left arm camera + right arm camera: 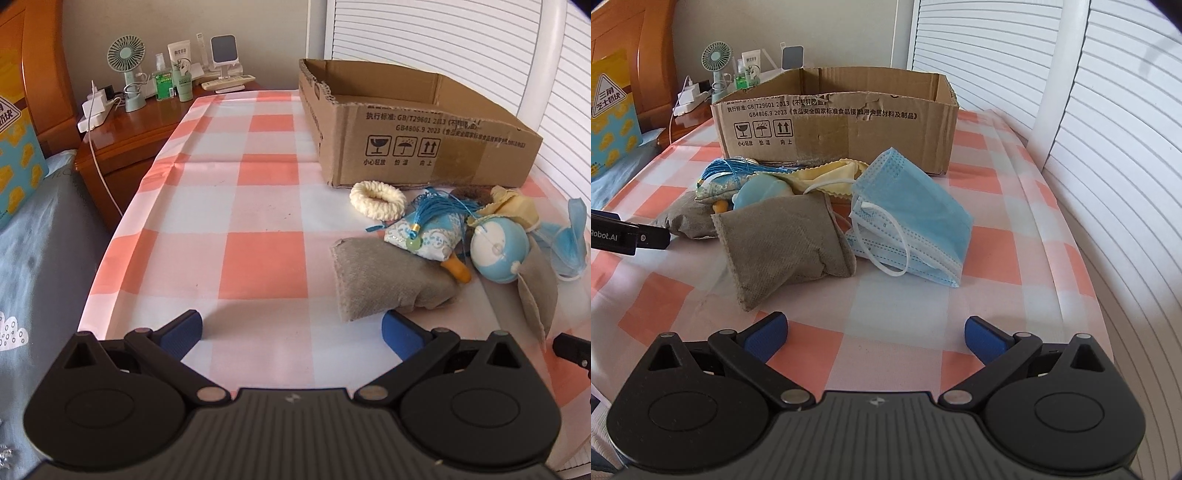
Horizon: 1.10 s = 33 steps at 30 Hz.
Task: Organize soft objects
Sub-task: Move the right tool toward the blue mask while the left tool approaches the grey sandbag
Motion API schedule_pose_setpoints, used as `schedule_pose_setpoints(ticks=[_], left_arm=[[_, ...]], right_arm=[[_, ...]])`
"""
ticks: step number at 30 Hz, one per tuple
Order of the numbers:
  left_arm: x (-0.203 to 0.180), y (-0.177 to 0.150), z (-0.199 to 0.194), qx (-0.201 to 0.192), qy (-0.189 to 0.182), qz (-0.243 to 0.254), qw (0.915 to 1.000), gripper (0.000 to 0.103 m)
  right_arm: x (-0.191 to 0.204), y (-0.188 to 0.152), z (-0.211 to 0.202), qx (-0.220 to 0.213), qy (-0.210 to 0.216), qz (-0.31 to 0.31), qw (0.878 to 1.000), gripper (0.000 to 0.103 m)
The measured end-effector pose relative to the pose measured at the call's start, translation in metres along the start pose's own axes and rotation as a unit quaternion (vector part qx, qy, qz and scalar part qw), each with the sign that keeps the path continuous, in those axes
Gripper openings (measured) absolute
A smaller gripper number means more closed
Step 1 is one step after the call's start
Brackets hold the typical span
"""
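My left gripper (291, 334) hung with its blue pads spread wide and nothing between them, the nearer grey pouch (384, 280) lying just ahead of its right finger on the checked cloth (221, 206). Further right, the second grey pouch (786, 243) and the blue face masks (916, 221) lay ahead of my right gripper (875, 334) (likewise agape, empty), with the cardboard box (842, 125) behind the pile.
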<state>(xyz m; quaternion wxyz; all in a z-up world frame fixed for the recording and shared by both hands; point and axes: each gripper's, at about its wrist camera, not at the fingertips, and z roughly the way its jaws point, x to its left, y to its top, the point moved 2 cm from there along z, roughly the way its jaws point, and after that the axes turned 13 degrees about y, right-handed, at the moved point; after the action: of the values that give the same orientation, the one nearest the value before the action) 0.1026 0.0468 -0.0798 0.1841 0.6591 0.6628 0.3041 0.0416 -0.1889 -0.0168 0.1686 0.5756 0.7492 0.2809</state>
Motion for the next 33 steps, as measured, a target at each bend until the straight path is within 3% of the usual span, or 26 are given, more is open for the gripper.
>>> schedule_pose_setpoints(ticks=[6, 16, 19, 26, 33], left_arm=[[-0.001, 0.000, 0.000, 0.005, 0.007, -0.007, 0.9999, 0.103], [0.000, -0.005, -0.003, -0.008, 0.010, -0.013, 0.9998, 0.103], [0.000, -0.006, -0.003, -0.012, 0.010, -0.014, 0.9998, 0.103], [-0.001, -0.007, -0.004, -0.011, 0.012, -0.018, 0.9997, 0.103], [-0.001, -0.007, -0.005, -0.012, 0.012, -0.019, 0.9997, 0.103]], right_arm=[[-0.006, -0.006, -0.004, -0.014, 0.003, -0.004, 1.000, 0.103], [-0.019, 0.001, -0.004, 0.012, 0.022, -0.016, 1.000, 0.103], [-0.023, 0.008, -0.005, 0.032, 0.044, -0.048, 0.997, 0.103], [-0.028, 0.051, -0.003, 0.013, 0.063, -0.194, 0.979, 0.103], [-0.029, 0.062, 0.028, 0.070, 0.115, -0.210, 0.968, 0.103]])
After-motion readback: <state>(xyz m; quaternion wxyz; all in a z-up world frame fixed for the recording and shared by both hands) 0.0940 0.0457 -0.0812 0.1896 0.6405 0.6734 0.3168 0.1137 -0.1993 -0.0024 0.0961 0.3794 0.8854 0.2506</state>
